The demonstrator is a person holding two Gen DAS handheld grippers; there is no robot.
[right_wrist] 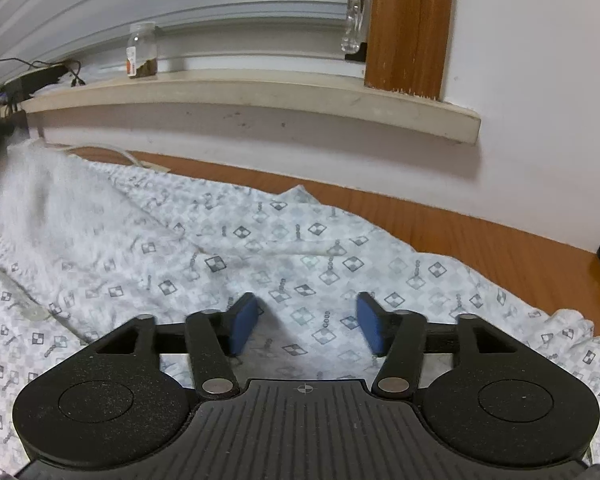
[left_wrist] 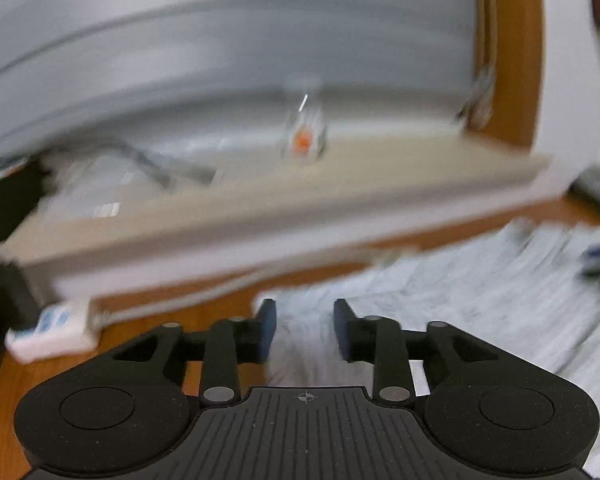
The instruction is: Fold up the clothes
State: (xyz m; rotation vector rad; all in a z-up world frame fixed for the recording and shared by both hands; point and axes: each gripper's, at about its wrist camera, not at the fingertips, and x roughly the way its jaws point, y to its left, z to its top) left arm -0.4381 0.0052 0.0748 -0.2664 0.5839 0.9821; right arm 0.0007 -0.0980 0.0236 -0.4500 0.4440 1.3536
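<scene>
No text can be read: the orange label on the jar (right_wrist: 141,51), which stands on the windowsill (right_wrist: 260,92), is too small to make out.

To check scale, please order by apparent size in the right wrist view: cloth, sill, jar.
1. cloth, largest, though nearest the camera
2. sill
3. jar, smallest

Left gripper (left_wrist: 305,330) is pointing down at an angle, black linkage arms spread, blue pads (left_wrist: 267,330) parted with a modest gap and nothing pinched between them. That view's pretty blurry though. Right gripper (right_wrist: 305,326) is tilted down about the same, its blue pads (right_wrist: 242,326) standing wider apart, not clamping anything either.
</scene>
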